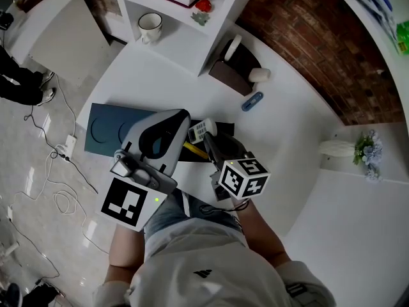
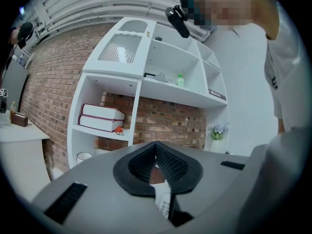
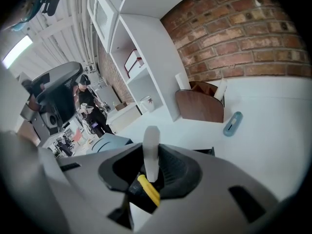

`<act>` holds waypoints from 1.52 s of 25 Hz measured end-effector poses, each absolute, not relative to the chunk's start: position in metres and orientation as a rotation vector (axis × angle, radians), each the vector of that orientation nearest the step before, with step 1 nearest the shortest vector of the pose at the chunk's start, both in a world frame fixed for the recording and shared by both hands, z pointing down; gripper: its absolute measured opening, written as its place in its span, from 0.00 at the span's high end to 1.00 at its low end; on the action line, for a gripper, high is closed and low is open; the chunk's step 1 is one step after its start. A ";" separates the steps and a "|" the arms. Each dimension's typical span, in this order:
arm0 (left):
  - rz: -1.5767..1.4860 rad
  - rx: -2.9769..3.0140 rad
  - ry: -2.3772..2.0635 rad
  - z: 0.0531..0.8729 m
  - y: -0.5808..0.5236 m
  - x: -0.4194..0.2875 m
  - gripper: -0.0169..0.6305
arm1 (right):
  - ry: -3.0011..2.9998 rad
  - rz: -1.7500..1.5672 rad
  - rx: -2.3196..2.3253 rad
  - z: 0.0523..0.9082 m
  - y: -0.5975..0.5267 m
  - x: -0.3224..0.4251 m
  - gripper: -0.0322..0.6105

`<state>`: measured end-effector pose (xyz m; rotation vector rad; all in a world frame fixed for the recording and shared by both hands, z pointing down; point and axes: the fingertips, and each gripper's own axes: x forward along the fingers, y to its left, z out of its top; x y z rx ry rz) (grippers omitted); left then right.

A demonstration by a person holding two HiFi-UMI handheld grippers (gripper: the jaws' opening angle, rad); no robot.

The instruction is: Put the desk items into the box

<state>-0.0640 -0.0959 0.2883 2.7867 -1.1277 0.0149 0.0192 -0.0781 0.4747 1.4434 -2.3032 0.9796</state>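
The right gripper's (image 3: 152, 161) jaws pinch a slim white device (image 3: 151, 147), upright between them. Its own view shows it edge-on; only the head view shows its keypad. A yellow tool (image 3: 148, 189) lies just beneath those jaws, by a black box (image 1: 223, 130). Ahead of them, a blue item (image 3: 232, 123) rests on the worktop (image 3: 273, 130). The left gripper's (image 2: 156, 155) jaws are pressed together with nothing between them.

No words or numbers legible anywhere. Only signs: black-and-white square markers on the right hand-held gripper (image 1: 208, 135) cube (image 1: 243, 178) and the left hand-held gripper (image 1: 181, 118) marker face (image 1: 130, 202), plus a small dark wordless logo (image 1: 202, 274) on the person's shirt. Key print on the white keypad device (image 1: 200, 130) is too small to read.
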 end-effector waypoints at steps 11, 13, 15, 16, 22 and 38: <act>0.013 2.803 -1.102 0.285 -0.093 -0.057 0.95 | -2.226 1.019 1.448 0.490 -0.059 0.040 0.78; 0.012 2.803 -1.096 0.285 -0.094 -0.056 0.95 | -2.201 1.053 1.457 0.496 -0.055 0.046 0.78; 0.009 2.807 -1.089 0.285 -0.094 -0.054 0.95 | -2.176 1.083 1.465 0.502 -0.050 0.052 0.77; 0.008 2.810 -1.085 0.285 -0.094 -0.052 0.95 | -2.166 1.092 1.467 0.504 -0.048 0.055 0.77; 0.017 2.825 -1.060 0.283 -0.093 -0.044 0.95 | -2.130 1.089 1.474 0.509 -0.040 0.063 0.75; 0.015 2.853 -1.011 0.279 -0.092 -0.032 0.95 | -2.155 1.039 1.519 0.495 -0.042 0.071 0.73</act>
